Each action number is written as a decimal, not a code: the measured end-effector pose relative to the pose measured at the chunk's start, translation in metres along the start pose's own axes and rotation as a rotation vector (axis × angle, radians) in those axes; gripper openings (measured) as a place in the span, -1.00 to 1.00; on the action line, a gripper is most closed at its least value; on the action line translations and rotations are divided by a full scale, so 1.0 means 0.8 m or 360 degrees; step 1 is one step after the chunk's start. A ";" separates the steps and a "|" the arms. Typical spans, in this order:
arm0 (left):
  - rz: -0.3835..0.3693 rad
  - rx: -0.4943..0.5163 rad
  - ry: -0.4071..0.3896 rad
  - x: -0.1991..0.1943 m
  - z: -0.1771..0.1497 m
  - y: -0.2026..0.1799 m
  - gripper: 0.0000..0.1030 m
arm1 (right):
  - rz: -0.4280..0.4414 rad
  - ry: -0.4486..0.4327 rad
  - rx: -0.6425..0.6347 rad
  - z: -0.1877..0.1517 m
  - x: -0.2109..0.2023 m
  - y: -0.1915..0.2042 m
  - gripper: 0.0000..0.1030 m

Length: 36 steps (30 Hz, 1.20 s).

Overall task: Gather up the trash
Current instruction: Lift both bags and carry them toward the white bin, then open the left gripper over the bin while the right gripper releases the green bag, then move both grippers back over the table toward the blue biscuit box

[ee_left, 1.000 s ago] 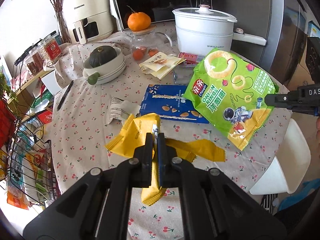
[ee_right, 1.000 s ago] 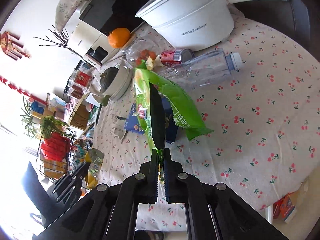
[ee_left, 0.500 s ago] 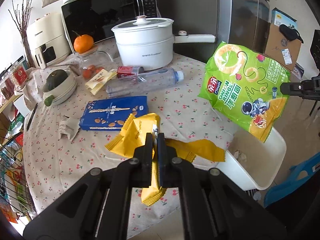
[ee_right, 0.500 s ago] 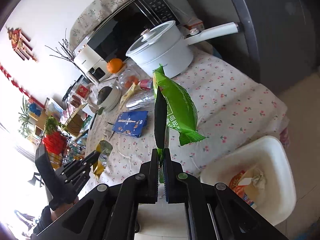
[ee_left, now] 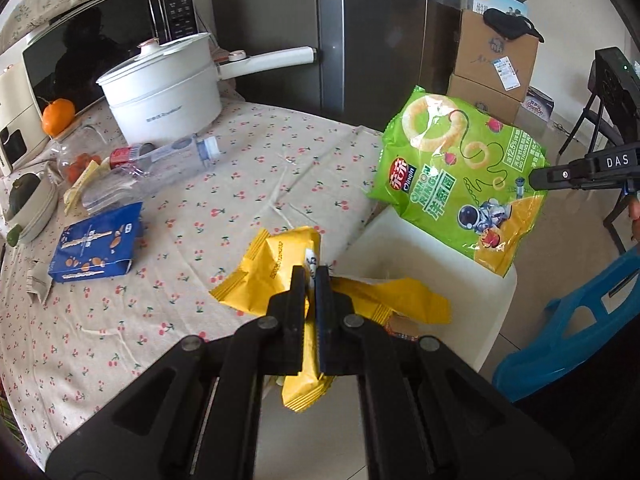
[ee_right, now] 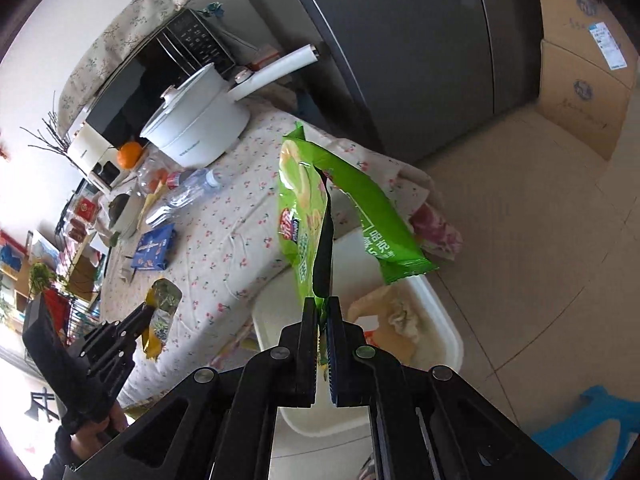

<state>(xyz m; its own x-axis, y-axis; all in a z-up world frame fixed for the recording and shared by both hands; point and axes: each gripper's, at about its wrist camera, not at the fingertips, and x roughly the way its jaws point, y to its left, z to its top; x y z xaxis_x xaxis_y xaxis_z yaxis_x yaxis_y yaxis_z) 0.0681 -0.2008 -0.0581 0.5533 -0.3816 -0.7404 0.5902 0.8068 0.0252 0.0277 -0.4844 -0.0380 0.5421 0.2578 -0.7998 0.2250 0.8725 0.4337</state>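
Observation:
My left gripper point(ee_left: 311, 274) is shut on a yellow snack wrapper point(ee_left: 280, 264), which hangs over the table edge beside the white trash bin point(ee_left: 404, 248). My right gripper point(ee_right: 322, 308) is shut on the edge of an opened green onion-ring bag point(ee_right: 304, 208), held above the white bin point(ee_right: 440, 320). From the left wrist view the green bag point(ee_left: 460, 176) hangs over the bin's far side, pinched by the right gripper point(ee_left: 534, 178). The right wrist view shows the left gripper point(ee_right: 150, 310) at lower left with the yellow wrapper point(ee_right: 160, 320). Some trash lies in the bin.
On the cherry-print tablecloth point(ee_left: 240, 168) lie a blue box point(ee_left: 96, 244), a clear plastic bottle point(ee_left: 152, 164), a red can point(ee_left: 124, 154) and a white electric pot point(ee_left: 164, 92). A blue stool point(ee_left: 568, 320) stands right of the bin; cardboard boxes point(ee_left: 492, 60) sit behind it.
Both grippers have swung right from over the table to the bin beside it, each still gripping its wrapper. The bin came into view under the green bag.

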 end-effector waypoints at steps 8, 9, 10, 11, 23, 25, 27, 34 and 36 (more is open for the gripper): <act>-0.0141 0.0002 0.0056 0.057 0.004 -0.067 -0.90 | -0.0107 0.0041 -0.0028 -0.008 -0.003 -0.022 -0.90; -0.0147 0.0016 0.0066 0.064 0.003 -0.074 -0.89 | -0.0106 0.0039 -0.0039 -0.010 -0.005 -0.022 -0.90; -0.0153 0.0028 0.0072 0.072 0.002 -0.079 -0.89 | -0.0106 0.0038 -0.0047 -0.011 -0.006 -0.023 -0.90; -0.0154 0.0038 0.0074 0.079 0.002 -0.084 -0.89 | -0.0112 0.0042 -0.0052 -0.012 -0.006 -0.023 -0.90; -0.0137 0.0020 0.0076 0.085 -0.011 -0.078 0.43 | -0.0114 0.0170 0.0031 -0.010 0.013 -0.031 -0.40; -0.0142 0.0013 0.0091 0.079 -0.013 -0.072 0.57 | -0.0120 0.0147 0.0058 -0.008 0.010 -0.033 0.01; -0.0126 -0.0003 0.0105 0.074 -0.012 -0.064 0.62 | -0.0124 0.0103 0.0064 -0.006 0.003 -0.031 0.20; -0.0092 -0.0114 0.0119 0.052 -0.013 -0.026 0.81 | -0.0125 0.0062 0.0070 0.003 0.001 -0.017 0.40; -0.0071 -0.0138 0.0123 0.046 -0.014 -0.013 0.83 | -0.0141 0.0051 0.0063 0.006 0.003 -0.011 0.44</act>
<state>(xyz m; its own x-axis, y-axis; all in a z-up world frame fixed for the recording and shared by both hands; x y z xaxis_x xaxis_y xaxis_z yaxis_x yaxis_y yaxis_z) 0.0756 -0.2181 -0.0929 0.4787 -0.3850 -0.7891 0.5583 0.8271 -0.0649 0.0306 -0.4932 -0.0415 0.4929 0.1939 -0.8482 0.3032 0.8755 0.3763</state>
